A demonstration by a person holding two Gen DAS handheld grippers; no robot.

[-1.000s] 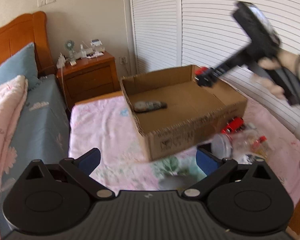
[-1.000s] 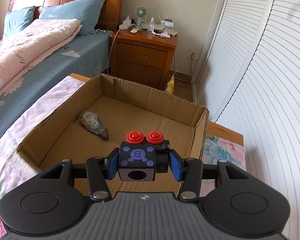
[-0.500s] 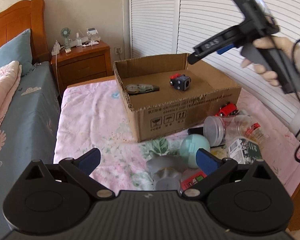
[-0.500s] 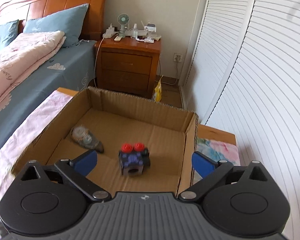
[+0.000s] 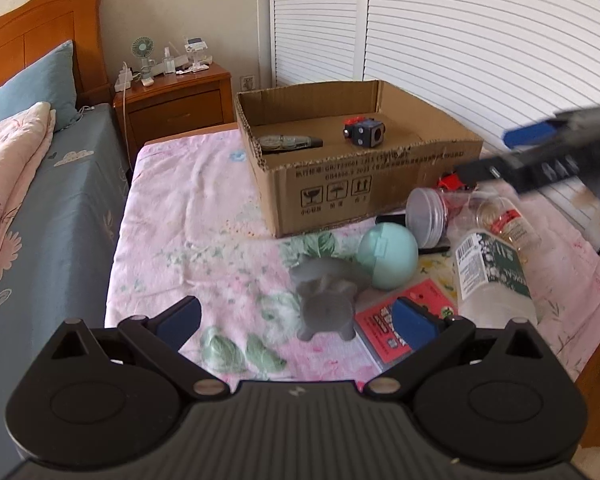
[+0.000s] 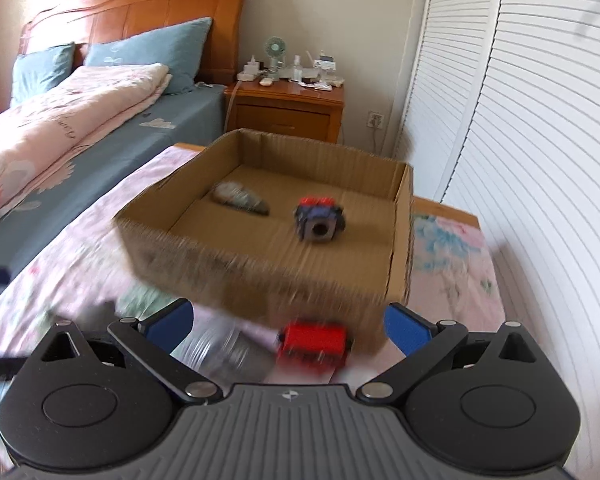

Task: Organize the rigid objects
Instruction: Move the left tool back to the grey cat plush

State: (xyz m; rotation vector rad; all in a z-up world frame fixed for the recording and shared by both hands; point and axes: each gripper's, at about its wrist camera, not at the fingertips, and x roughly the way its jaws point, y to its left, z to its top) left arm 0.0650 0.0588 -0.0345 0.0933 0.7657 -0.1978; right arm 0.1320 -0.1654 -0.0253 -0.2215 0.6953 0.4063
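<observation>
Left wrist view: the left tool (image 5: 296, 322) hangs spread wide and empty over a table (image 5: 188, 216) draped in pink floral cloth. A grey animal figurine (image 5: 326, 300) lies between its blue pads, untouched. Beside it sit a mint green ball (image 5: 388, 258), a red card (image 5: 396, 320), and a clear plastic bottle (image 5: 492, 276). Behind stands an open brown cardboard box (image 5: 340, 188) holding a dark cube toy with red buttons (image 5: 364, 132) and a grey tape dispenser (image 5: 288, 143).

Right wrist view: the right tool (image 6: 288, 326), blurred, is released and empty, its jaws having just been opening; the cube toy (image 6: 319, 222) rests inside the box (image 6: 260, 264). A red toy vehicle (image 6: 314, 342) lies on the table in front of the box.
</observation>
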